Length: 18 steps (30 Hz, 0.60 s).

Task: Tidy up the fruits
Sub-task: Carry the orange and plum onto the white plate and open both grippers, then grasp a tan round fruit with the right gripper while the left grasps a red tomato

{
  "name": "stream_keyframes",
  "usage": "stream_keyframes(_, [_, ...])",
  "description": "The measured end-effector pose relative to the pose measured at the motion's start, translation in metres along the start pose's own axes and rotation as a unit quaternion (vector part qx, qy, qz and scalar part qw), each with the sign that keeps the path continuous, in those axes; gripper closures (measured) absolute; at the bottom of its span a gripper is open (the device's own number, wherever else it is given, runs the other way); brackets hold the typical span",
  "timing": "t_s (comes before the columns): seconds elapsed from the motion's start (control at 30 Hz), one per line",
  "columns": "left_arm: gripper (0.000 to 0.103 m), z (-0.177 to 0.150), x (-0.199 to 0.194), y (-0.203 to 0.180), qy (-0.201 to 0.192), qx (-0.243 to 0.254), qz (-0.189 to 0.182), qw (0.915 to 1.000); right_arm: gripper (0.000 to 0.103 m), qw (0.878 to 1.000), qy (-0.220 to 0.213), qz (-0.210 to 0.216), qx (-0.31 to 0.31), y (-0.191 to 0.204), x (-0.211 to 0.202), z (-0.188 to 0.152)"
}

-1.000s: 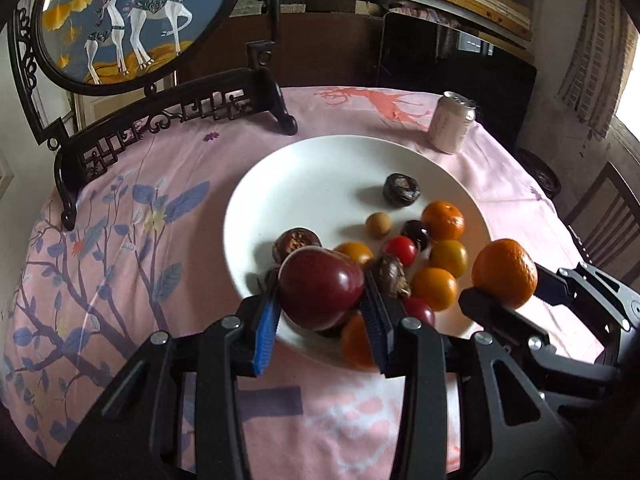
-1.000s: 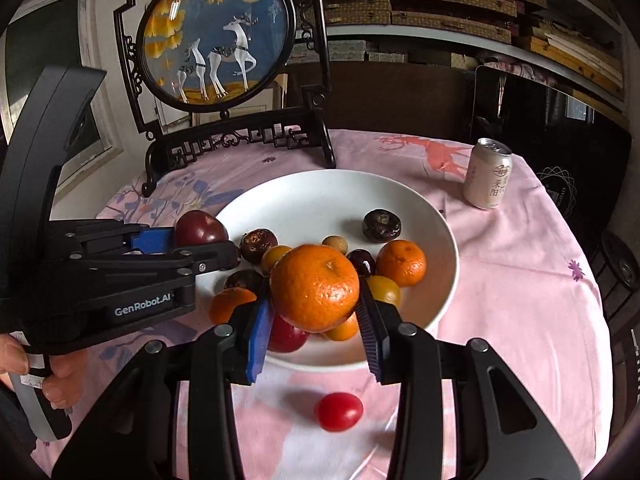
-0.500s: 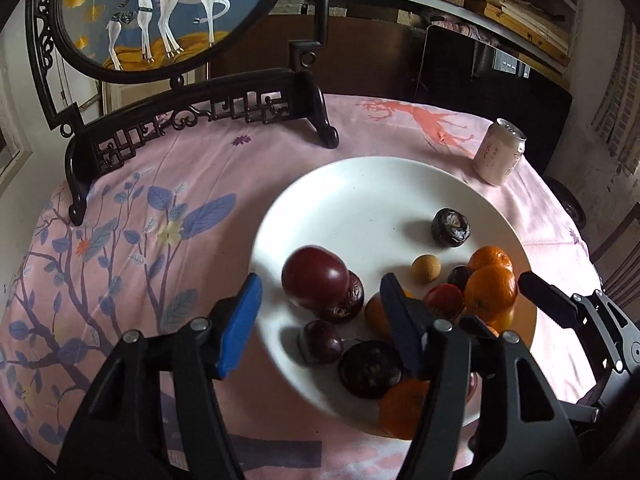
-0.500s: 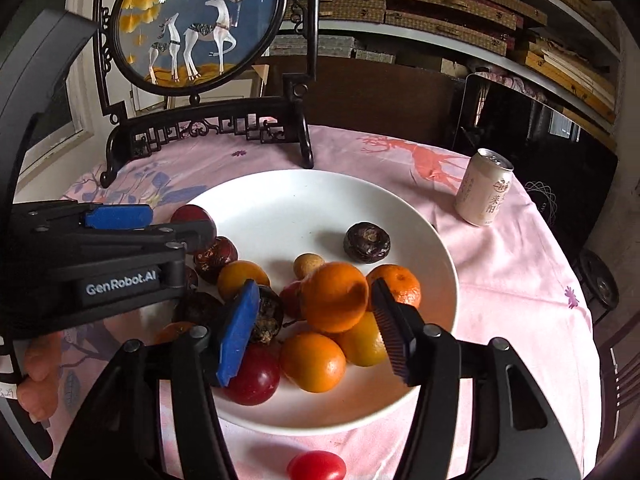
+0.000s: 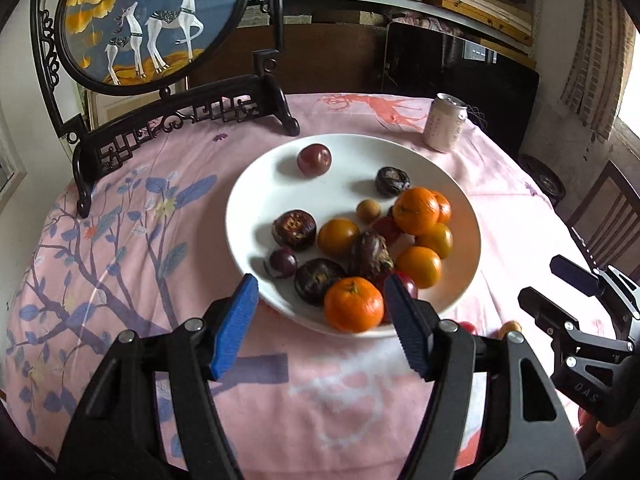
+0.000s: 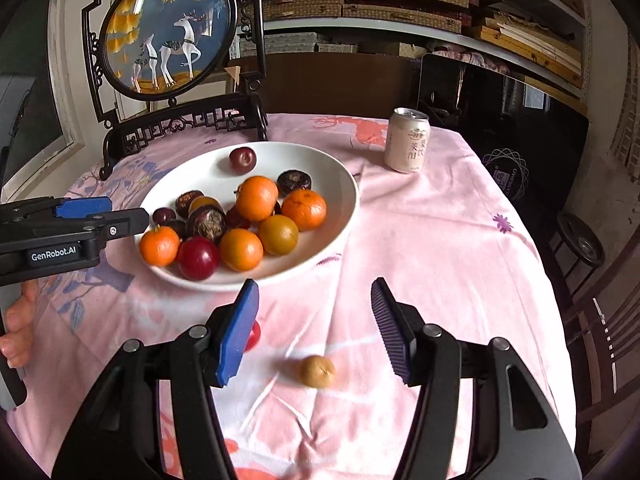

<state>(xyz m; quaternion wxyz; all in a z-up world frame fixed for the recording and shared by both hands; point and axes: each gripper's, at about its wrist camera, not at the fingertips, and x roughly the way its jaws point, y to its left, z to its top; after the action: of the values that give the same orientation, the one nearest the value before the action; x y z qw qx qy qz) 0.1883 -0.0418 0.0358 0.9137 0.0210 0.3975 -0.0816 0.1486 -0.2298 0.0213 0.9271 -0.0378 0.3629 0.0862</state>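
A white plate [image 5: 352,164] [image 6: 340,184] on the pink tablecloth holds several oranges, dark passion fruits and plums. A dark red plum [image 5: 314,159] [image 6: 242,159] lies alone at the plate's far side. An orange [image 5: 416,211] [image 6: 256,198] sits on top of the pile. My left gripper [image 5: 322,324] is open and empty at the plate's near rim. My right gripper [image 6: 314,330] is open and empty over the cloth, above a small brown fruit [image 6: 317,371], with a red fruit [image 6: 252,336] behind its left finger.
A pale drink can [image 5: 445,127] [image 6: 407,139] stands at the back right. A black carved stand with a round deer picture [image 5: 152,20] [image 6: 168,36] stands at the back left. A chair [image 6: 600,320] is at the table's right edge.
Both grippers have opened and pulled back toward me. The plum left by the left gripper has rolled to the plate's far side. The orange from the right gripper rests on the pile.
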Motion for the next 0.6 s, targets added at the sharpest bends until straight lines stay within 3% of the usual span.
stream_keyframes(0.3, [0.036, -0.038, -0.009, -0.027, 0.015, 0.031, -0.013, 0.9993, 0.044, 0.999, 0.045, -0.006, 0.01, -0.014, 0.001, -0.037])
stream_keyframes(0.6, [0.034, -0.058, -0.005, -0.027, 0.041, 0.034, -0.016, 0.9985, 0.045, 0.998, 0.062, 0.003, 0.011, -0.008, 0.011, -0.043])
